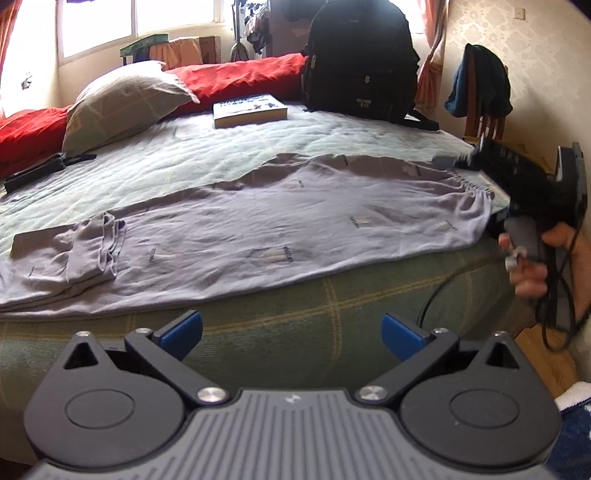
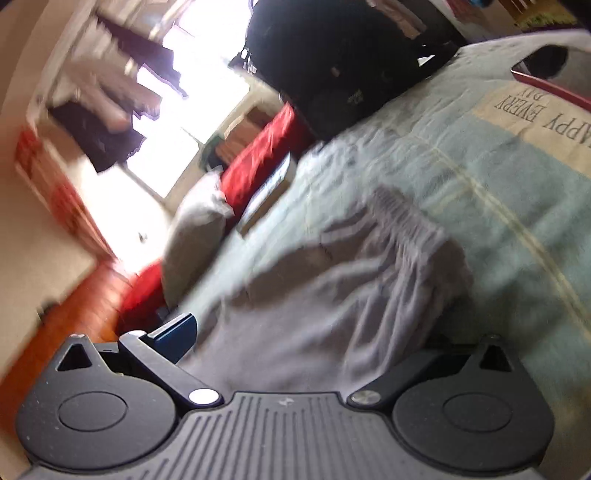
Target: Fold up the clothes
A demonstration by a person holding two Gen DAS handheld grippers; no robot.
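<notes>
Strong daylight from the window (image 1: 136, 22), blown out to white glare. Left view sharp in the middle, bent at the edges. Right view tilted, heavily smeared by motion blur; window (image 2: 207, 92) overexposed there too.

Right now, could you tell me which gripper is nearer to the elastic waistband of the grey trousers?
Right. The right gripper is at the waistband, with the gathered fabric between its fingers. The left gripper hangs back off the bed's edge, clear of the garment.

A bed (image 1: 221, 147) with a pale green cover carries grey trousers (image 1: 258, 221), a pillow (image 1: 122, 99), a book (image 1: 249, 110), a black backpack (image 1: 358, 62) and a red blanket (image 1: 236, 77).
</notes>
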